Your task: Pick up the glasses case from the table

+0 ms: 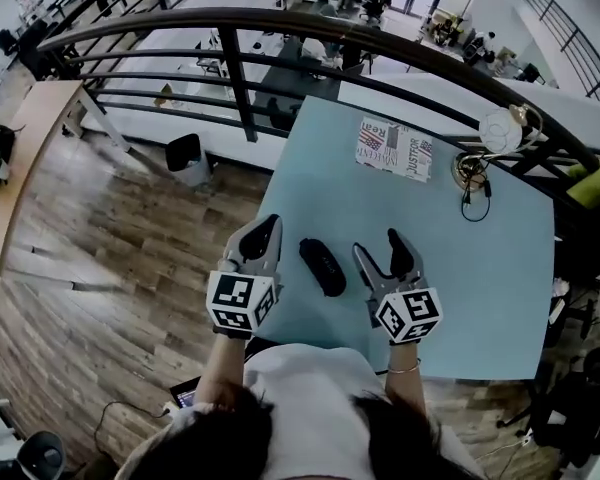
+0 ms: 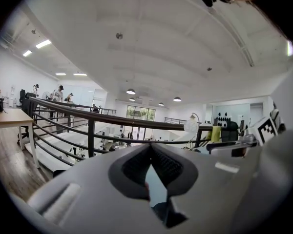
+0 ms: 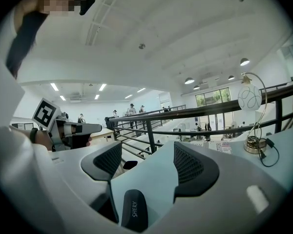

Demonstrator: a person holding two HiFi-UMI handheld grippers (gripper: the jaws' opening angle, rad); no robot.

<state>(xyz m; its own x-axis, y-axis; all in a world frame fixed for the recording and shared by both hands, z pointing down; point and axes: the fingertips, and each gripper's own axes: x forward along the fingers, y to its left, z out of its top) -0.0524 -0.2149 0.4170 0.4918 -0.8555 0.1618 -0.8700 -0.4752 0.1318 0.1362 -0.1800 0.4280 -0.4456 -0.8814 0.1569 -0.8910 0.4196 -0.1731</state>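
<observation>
The black glasses case (image 1: 322,266) lies on the light blue table (image 1: 480,268) near its front edge, between my two grippers. My right gripper (image 1: 380,253) stands just right of it, open. In the right gripper view the case (image 3: 134,209) shows low between the spread pads (image 3: 193,165), which do not touch it. My left gripper (image 1: 263,236) hovers at the table's left edge, left of the case. In the left gripper view its fingertips (image 2: 150,147) meet with nothing held.
A printed booklet (image 1: 394,149) lies at the table's far side. A desk lamp with a round white head (image 1: 500,130) and a cable stands at the far right. A dark railing (image 1: 280,28) runs behind the table. A black bin (image 1: 187,158) stands on the wood floor, left.
</observation>
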